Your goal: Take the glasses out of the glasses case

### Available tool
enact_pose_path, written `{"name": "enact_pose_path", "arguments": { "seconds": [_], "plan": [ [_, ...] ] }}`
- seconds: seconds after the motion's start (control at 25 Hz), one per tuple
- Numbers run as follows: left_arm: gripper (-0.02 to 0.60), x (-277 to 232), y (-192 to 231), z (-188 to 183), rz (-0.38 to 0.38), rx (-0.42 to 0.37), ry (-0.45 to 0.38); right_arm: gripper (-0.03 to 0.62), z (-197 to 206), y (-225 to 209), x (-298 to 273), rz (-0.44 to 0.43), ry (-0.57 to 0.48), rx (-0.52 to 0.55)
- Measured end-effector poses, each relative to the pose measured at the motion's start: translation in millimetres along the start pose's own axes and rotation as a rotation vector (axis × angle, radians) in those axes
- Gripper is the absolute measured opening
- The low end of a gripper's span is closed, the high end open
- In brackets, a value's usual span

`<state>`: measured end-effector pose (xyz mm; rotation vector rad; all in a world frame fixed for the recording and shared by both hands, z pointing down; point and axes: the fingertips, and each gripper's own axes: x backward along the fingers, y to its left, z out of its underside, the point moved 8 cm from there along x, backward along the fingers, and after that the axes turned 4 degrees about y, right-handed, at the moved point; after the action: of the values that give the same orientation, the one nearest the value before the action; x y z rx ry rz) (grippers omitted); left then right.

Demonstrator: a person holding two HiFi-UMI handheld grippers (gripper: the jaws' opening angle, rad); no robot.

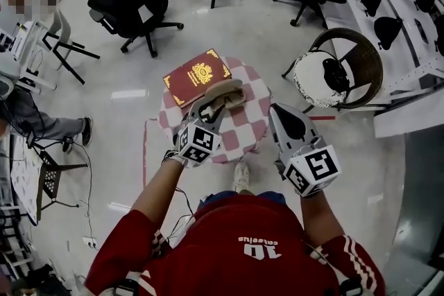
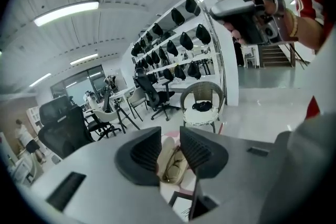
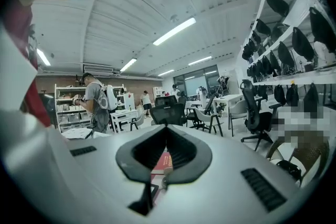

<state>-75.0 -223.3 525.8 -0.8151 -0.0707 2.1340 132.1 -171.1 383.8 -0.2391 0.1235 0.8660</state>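
A beige glasses case [image 1: 227, 91] is held above the small round table with the red-and-white checked cloth [image 1: 244, 139]. My left gripper [image 1: 216, 105] is shut on the case from the near side. In the left gripper view the case [image 2: 166, 156] lies open between the two dark pads, with thin-framed glasses [image 2: 177, 165] inside it. My right gripper [image 1: 276, 111] hovers over the table's right edge, a short way right of the case, shut and holding nothing. In the right gripper view its jaws [image 3: 165, 129] meet at the tips.
A dark red book [image 1: 196, 75] lies on the far left of the table, also seen as the book [image 3: 161, 163] between the right jaws. A wicker chair [image 1: 361, 59] with a white cushion stands to the right. Office chairs [image 1: 132, 7] stand behind. A seated person's legs [image 1: 41, 123] are at left.
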Motion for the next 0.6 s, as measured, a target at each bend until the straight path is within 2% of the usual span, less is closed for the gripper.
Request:
{"name": "enact_pose_path", "arguments": {
  "seconds": [0.28,0.44,0.6],
  "plan": [
    [0.106,-61.2,-2.6,31.9,0.048,-0.004,0.107,0.016,5.6,-24.9,-6.2,0.01,0.034,-0.026],
    [0.107,-96.0,-2.3,51.8,0.065,-0.009,0.197,0.017,12.2,-40.4,-12.3,0.015,0.054,-0.04],
    [0.107,-124.2,-0.4,69.7,0.073,0.028,0.266,0.015,18.9,-52.4,-17.2,0.012,0.072,-0.059]
  ]
}}
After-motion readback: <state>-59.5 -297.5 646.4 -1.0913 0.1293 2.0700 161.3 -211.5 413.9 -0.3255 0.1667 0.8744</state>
